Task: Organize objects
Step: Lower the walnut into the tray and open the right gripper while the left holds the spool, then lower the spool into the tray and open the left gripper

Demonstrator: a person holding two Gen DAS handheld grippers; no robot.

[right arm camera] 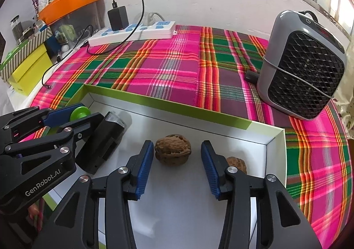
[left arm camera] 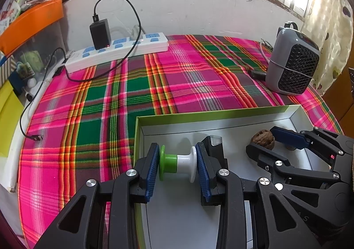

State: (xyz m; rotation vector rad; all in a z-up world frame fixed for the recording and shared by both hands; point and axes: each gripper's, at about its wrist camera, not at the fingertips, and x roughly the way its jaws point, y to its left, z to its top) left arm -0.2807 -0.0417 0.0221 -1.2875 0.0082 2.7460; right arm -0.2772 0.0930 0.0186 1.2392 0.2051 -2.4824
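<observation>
A shallow box point(left arm camera: 212, 114) point(right arm camera: 168, 106) with a green rim and white inside lies on the plaid cloth. My left gripper point(left arm camera: 178, 166) is shut on a green and white spool point(left arm camera: 177, 163), held sideways over the box's left part; its green end shows in the right wrist view point(right arm camera: 79, 114). My right gripper point(right arm camera: 177, 167) is open over the box, its pads either side of a walnut point(right arm camera: 173, 149) point(left arm camera: 262, 139) without touching it. A second walnut point(right arm camera: 236, 163) lies behind the right finger. A small black device point(right arm camera: 106, 142) point(left arm camera: 215, 145) lies in the box between the grippers.
A grey fan heater point(right arm camera: 303, 72) point(left arm camera: 292, 63) stands at the right on the cloth. A white power strip point(left arm camera: 117, 52) point(right arm camera: 132, 33) with a black charger and cables lies at the back left. Yellow and orange boxes point(right arm camera: 28, 69) crowd the left side.
</observation>
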